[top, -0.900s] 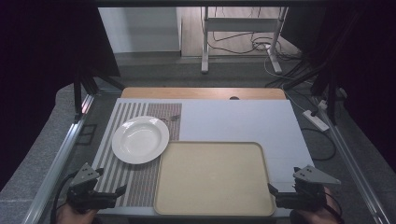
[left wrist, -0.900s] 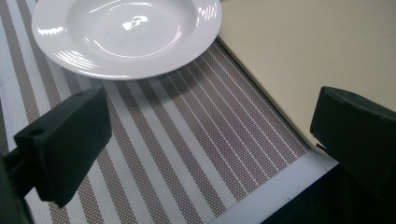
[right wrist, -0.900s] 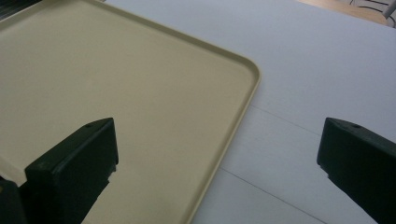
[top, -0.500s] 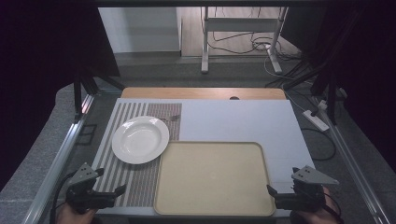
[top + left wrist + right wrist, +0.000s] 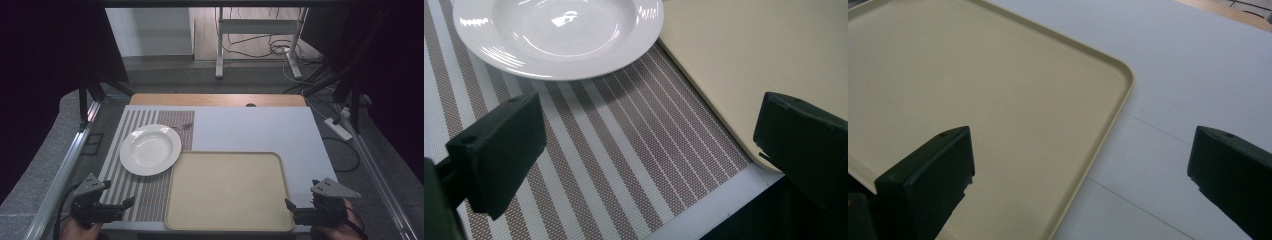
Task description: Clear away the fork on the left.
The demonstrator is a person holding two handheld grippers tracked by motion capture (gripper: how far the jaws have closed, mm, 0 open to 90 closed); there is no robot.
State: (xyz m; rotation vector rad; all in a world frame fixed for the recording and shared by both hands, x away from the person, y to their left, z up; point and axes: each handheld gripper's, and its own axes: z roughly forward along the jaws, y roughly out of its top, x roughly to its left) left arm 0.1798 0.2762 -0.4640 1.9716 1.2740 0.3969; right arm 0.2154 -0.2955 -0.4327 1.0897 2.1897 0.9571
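left gripper (image 5: 127, 202) jaws stand wide apart with nothing between them, hovering over the near edge of the striped placemat (image 5: 150, 192); in the left gripper view the two black jaws frame bare mat, the white plate (image 5: 556, 35) just ahead and the beige tray (image 5: 744, 65) edge off to one side. right gripper (image 5: 289, 204) jaws also spread wide and empty, sitting at the tray's near right corner, one jaw over the tray surface, the other over the white table top (image 5: 1198, 85). reads as the approach step, nothing gripped yet; likely next is the left gripper moving forward to the plate rim and closing on it, needs a low level entry to get a jaw under the lip. plate is a glossy white shallow soup plate with a wide rim, empty, sitting upright on the placemat, its edge just beside the tray's far left corner, a fork (image 5: 185, 126) partly hidden behind it.
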